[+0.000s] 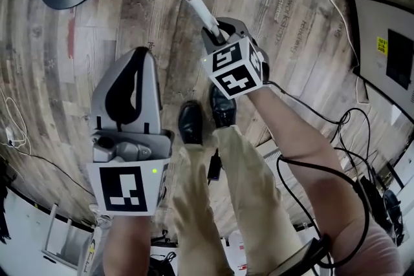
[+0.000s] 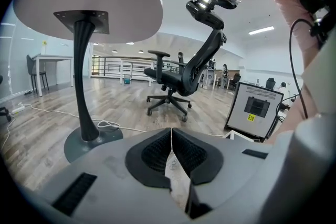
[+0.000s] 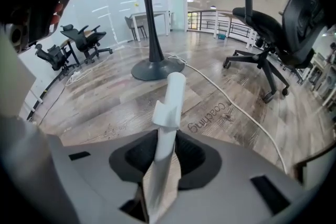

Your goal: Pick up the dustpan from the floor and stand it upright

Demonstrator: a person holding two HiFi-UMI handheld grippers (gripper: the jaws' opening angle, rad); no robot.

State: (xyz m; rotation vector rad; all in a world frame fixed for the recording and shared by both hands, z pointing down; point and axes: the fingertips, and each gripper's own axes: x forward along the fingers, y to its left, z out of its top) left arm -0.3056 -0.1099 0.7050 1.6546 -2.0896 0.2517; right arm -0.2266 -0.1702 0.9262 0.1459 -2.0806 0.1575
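r gripper [image 3: 167, 140] clamped on the white dustpan handle [image 3: 172, 96]. handle tip sticks out past the jaws, w/ a small clip on its side, over the wood floor [image 1: 149, 3] just ahead of the person's shoes [image 1: 191, 123]. pan itself not visible. l gripper [image 2: 171, 132] jaws pressed together, nothing btwn them.

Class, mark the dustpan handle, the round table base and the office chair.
dustpan handle [image 3: 169, 110]: right gripper view, at its clip.
table base [image 3: 168, 72]: right gripper view, on the disc's top.
office chair [image 2: 170, 80]: left gripper view, on the seat.
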